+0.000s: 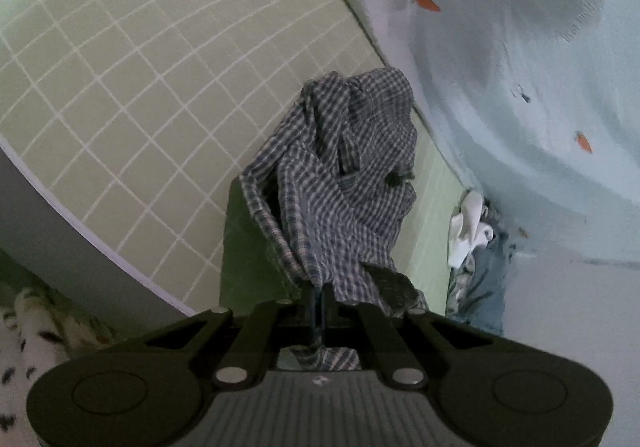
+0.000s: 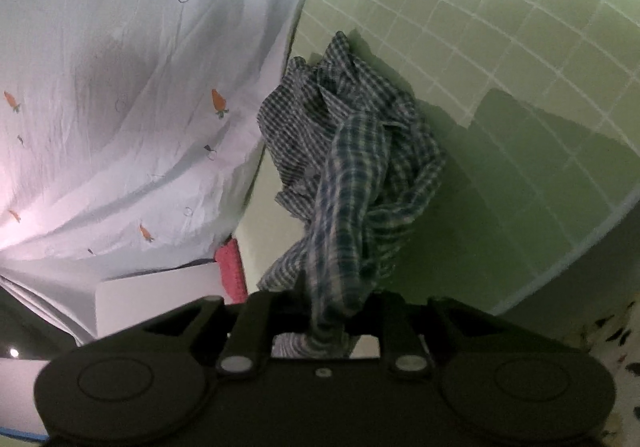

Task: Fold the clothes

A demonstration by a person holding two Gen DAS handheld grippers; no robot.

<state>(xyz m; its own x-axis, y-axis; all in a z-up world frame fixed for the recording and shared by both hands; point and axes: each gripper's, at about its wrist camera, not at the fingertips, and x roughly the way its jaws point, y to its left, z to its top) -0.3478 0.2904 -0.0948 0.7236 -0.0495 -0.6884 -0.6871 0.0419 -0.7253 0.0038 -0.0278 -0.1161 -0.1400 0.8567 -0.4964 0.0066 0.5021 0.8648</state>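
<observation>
A blue and white checked garment (image 1: 340, 175) hangs bunched from my left gripper (image 1: 318, 293), whose jaws are shut on its edge. The same garment (image 2: 352, 167) shows in the right wrist view, hanging crumpled from my right gripper (image 2: 326, 317), which is also shut on a twisted part of it. Both grippers hold the cloth above a green cutting mat (image 1: 140, 95) with a white grid, which also shows in the right wrist view (image 2: 500, 67). The fingertips are hidden by the cloth.
A pale sheet with small carrot prints (image 1: 520, 87) lies beside the mat and shows in the right wrist view (image 2: 120, 107). A pile of white and blue clothes (image 1: 476, 243) lies at the mat's edge. A pink cloth (image 2: 230, 267) and a white box (image 2: 160, 295) lie near the right gripper.
</observation>
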